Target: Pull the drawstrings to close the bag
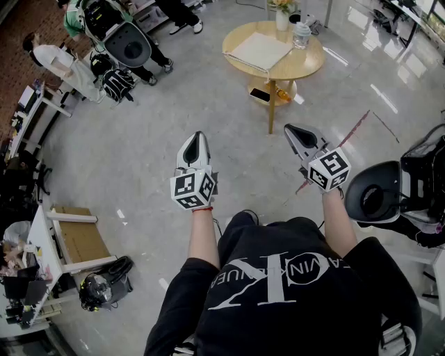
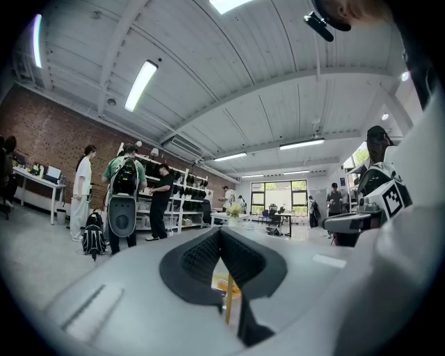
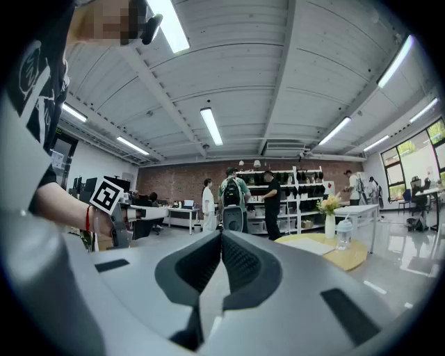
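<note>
A flat white cloth bag (image 1: 261, 50) lies on the round wooden table (image 1: 307, 61) a few steps ahead of me, far from both grippers. No drawstrings can be made out at this distance. My left gripper (image 1: 197, 135) is held in front of my body, jaws shut and empty. My right gripper (image 1: 289, 128) is beside it, pointing towards the table, also shut with nothing in it. In the left gripper view the gripper (image 2: 220, 229) shows its black pads pressed together. The right gripper view shows that gripper (image 3: 222, 233) shut, with the table (image 3: 351, 257) and the bag (image 3: 307, 245) to the right beyond it.
A vase of flowers (image 1: 281, 14) and a lidded jar (image 1: 301, 33) stand at the table's far side. A black office chair (image 1: 379, 196) is at my right, a desk (image 1: 78, 240) at my left. People and backpacks (image 1: 118, 83) are by the shelving at the far left.
</note>
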